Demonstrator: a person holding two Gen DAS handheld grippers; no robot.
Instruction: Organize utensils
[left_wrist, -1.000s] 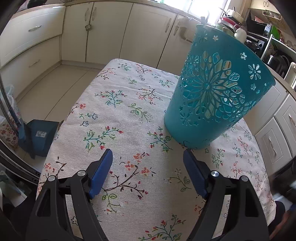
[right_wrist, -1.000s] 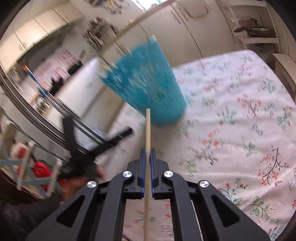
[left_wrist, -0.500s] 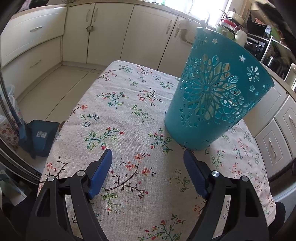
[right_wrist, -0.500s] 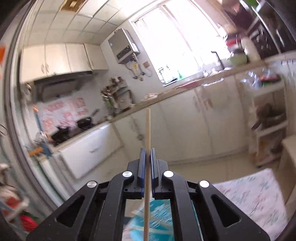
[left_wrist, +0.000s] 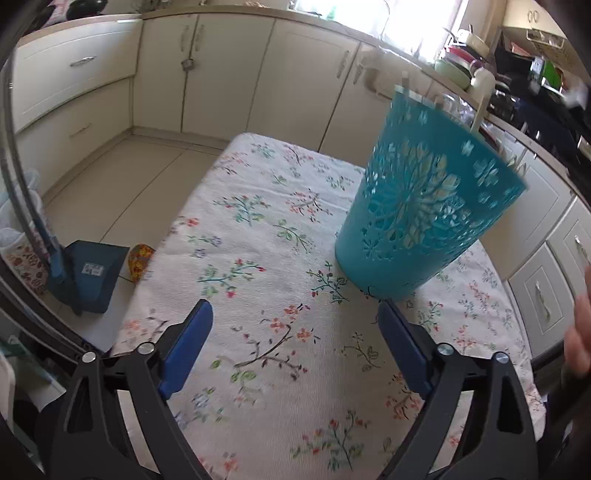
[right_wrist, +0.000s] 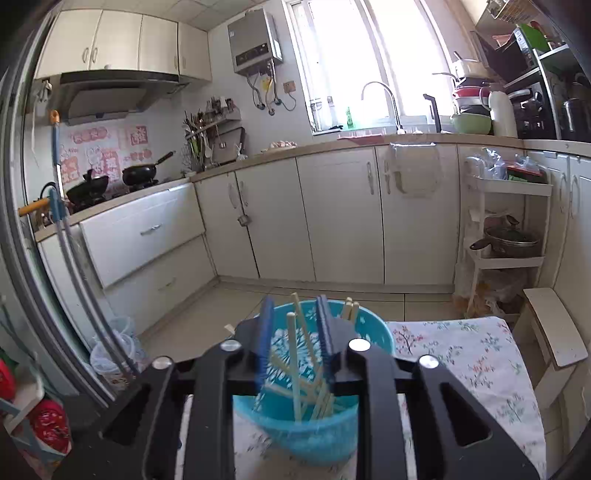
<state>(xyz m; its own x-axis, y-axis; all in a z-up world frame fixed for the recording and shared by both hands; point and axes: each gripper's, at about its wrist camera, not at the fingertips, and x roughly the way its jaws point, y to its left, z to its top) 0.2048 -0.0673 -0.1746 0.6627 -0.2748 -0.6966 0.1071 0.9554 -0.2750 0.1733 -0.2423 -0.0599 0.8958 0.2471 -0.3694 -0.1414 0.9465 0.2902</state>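
One teal basket (right_wrist: 295, 424) with cut-out flower patterns stands upright on the flowered tablecloth (left_wrist: 258, 332), its wide mouth up and its narrow base down. Inside it the right wrist view shows at least five pale wooden chopsticks (right_wrist: 293, 369); the exact count is hard to tell where they cross near the bottom. Their long axes run roughly upright, leaning at different angles against the basket wall, tips poking above the rim. The right gripper (right_wrist: 293, 317) hangs directly over the basket mouth with its jaws parted a moderate way and nothing between them; half a second ago those jaws were pinched on a single chopstick held upright, so that stick has now gone into the basket. The left gripper (left_wrist: 295, 314) sits low over the tablecloth just in front of the basket base, jaws spread wide and empty, much as it was a second ago. In the left wrist view one chopstick end (left_wrist: 480, 110) shows above the basket rim.
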